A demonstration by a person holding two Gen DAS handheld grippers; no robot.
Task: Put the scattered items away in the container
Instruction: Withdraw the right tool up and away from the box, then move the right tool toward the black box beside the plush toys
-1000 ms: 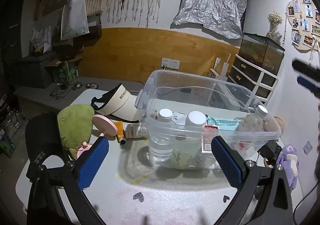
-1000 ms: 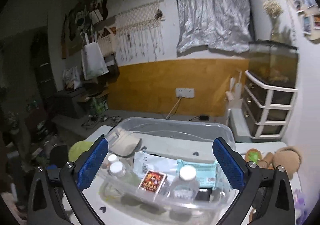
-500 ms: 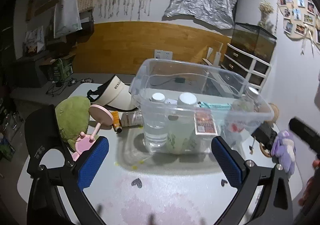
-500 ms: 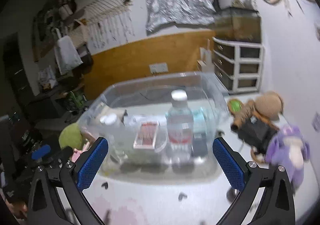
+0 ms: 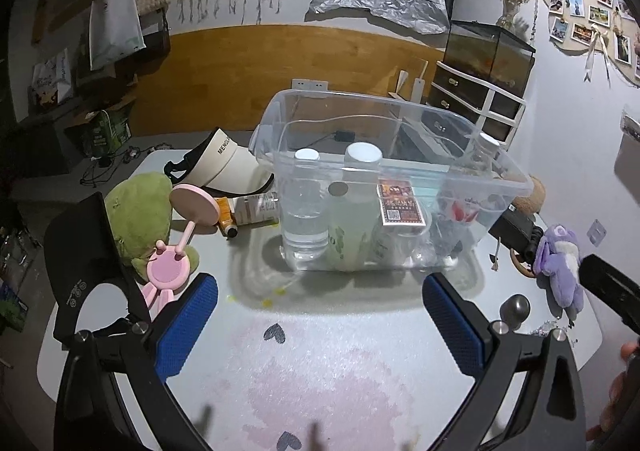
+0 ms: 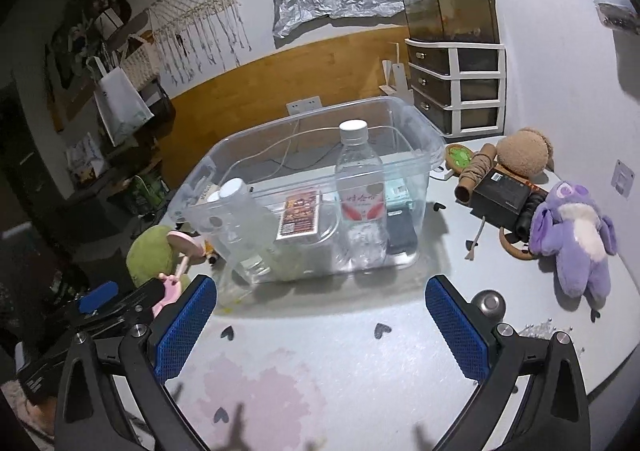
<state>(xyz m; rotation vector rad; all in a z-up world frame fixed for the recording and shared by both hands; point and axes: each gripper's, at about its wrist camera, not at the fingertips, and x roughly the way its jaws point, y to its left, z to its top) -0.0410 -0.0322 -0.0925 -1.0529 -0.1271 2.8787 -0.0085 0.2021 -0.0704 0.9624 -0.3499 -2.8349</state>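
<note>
A clear plastic bin [image 5: 276, 119] [image 6: 416, 131] stands mid-table holding bottles, a card pack and packets. Left of it lie a green plush [image 5: 138, 211], a pink stand mirror [image 5: 188, 211], a white visor [image 5: 228, 163] and an orange tube [image 5: 226, 217]. Right of it lie a purple plush [image 6: 576, 235], a black box [image 6: 502, 193], a brown plush [image 6: 522, 151] and a small metal dome [image 6: 489, 302]. My left gripper [image 5: 320, 327] and right gripper [image 6: 322, 327] are both open and empty, over the table in front of the bin.
The white table [image 6: 320, 335] has small heart stickers and a pink patch near the front. A black chair back [image 5: 84, 251] stands at the left edge. A drawer unit with a fish tank [image 6: 456, 51] stands behind on the right.
Both grippers have drawn back and down from the bin toward the table's front. The right view has swung right, bringing the plush toys and black box into sight.
</note>
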